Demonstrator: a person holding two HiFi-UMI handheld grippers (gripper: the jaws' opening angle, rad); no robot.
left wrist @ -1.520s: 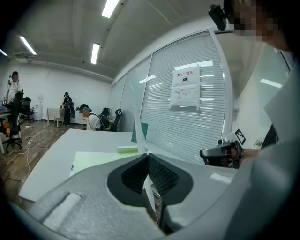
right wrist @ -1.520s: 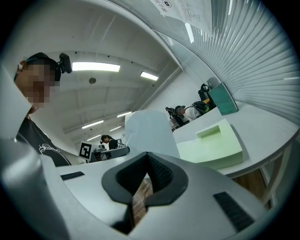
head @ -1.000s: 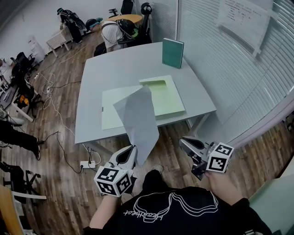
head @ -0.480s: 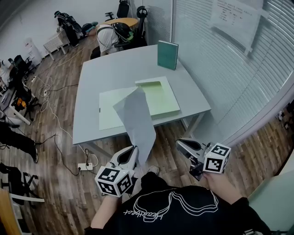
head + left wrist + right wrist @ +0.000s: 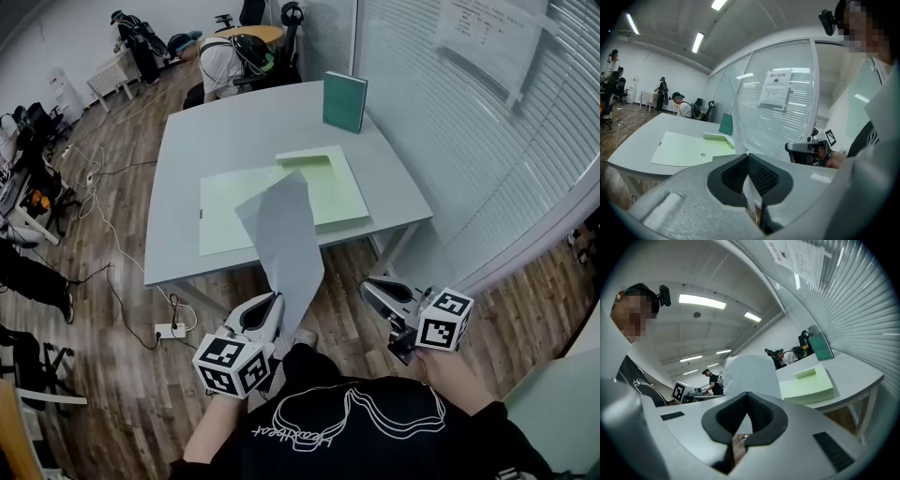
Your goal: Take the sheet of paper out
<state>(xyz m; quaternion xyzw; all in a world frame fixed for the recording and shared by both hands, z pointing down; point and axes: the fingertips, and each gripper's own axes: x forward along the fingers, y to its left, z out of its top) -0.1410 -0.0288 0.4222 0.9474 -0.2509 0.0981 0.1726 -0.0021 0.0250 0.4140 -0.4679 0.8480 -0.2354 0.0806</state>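
**Head view, left to right.** My left gripper (image 5: 265, 317) is raised in front of my chest, off the near edge of the grey rectangular table (image 5: 234, 131). Its jaws are pressed together on the lower edge of the light grey sheet of paper (image 5: 286, 248). In the left gripper view the sheet (image 5: 750, 185) shows as a thin white strip pinched between the dark ribbed pads (image 5: 733, 176).

From that grip the sheet rises in the air, tilted away from me. Its far corner shows over the pale green open folder (image 5: 333, 192) that lies flat on the table; whether the two touch cannot be told.

Beyond the folder, a teal hardcover book (image 5: 344, 101) stands upright near the table's far right edge.

My right gripper (image 5: 380, 292) is held level off the table's near right corner, apart from the sheet. Its jaws are pressed together with nothing between them.
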